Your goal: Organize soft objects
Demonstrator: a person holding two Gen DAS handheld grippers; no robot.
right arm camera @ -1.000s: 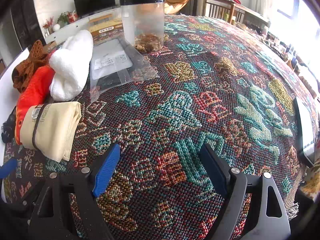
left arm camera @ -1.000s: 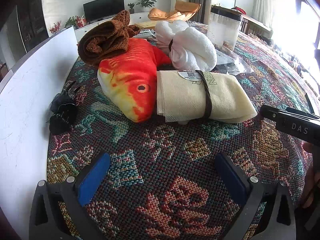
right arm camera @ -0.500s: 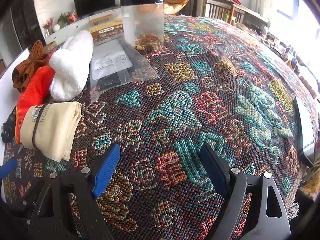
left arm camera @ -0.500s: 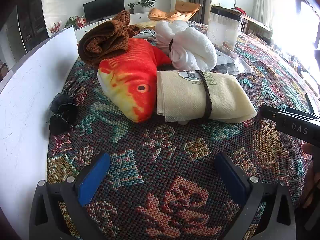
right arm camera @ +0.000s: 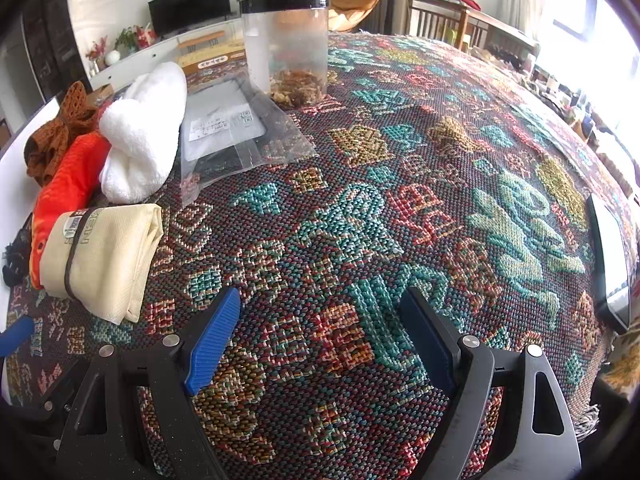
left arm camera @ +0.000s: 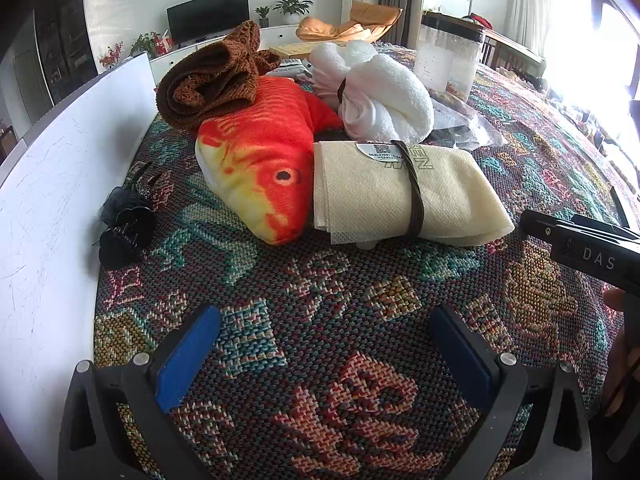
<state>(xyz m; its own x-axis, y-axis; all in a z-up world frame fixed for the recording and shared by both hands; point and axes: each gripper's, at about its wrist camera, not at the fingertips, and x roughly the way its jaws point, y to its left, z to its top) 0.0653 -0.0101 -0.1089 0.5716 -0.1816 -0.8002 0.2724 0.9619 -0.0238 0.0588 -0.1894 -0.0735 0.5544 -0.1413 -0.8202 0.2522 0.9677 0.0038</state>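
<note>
Four soft objects lie grouped at the left of the patterned tablecloth (right arm camera: 400,208): one orange fish plush (left arm camera: 256,152), one brown knitted cloth (left arm camera: 208,84) resting against the plush's far end, one rolled white towel (left arm camera: 384,96), and one folded cream cloth (left arm camera: 404,196) bound by a single dark band (left arm camera: 414,196). The cream cloth touches the fish's head; the white towel sits just behind it. Its label carries a small code patch and the partly hidden letters "EN".

Also present: one black hair clip (left arm camera: 124,228) near the white board (left arm camera: 52,208), one clear jar with a black lid (right arm camera: 286,48), one clear plastic bag (right arm camera: 232,136) holding a printed label too small to read, and one phone (right arm camera: 608,264) at the right edge.

Your left gripper (left arm camera: 324,356) has its blue pads (left arm camera: 188,356) spread wide, holding nothing, short of the cream cloth. Your right gripper (right arm camera: 320,344) is likewise wide apart and empty above bare cloth; its body reads "DAS" in the left view.
</note>
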